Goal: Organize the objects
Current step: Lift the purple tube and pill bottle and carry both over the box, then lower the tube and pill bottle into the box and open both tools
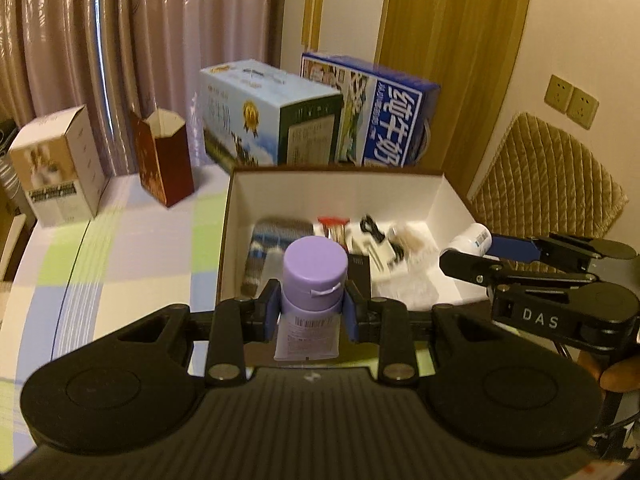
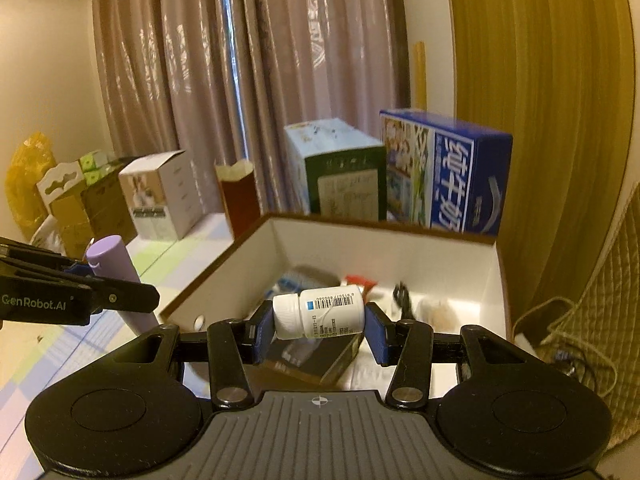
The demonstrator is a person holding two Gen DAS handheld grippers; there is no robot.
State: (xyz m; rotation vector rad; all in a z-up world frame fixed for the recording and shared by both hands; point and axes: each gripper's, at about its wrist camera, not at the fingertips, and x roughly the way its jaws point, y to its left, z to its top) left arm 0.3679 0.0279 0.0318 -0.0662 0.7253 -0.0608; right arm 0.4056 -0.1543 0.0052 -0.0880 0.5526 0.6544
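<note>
The left tool [image 1: 312,312] clamps a purple tube [image 1: 314,280] low in the frame's centre. The right tool [image 2: 318,328] grips a white bottle [image 2: 320,314] sideways, centre frame, before the open box [image 2: 384,236].

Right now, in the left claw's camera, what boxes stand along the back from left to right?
White carton with a picture → dark red open-topped box → light blue milk carton → dark blue milk carton. All four stand behind or beside the open white box.
</note>
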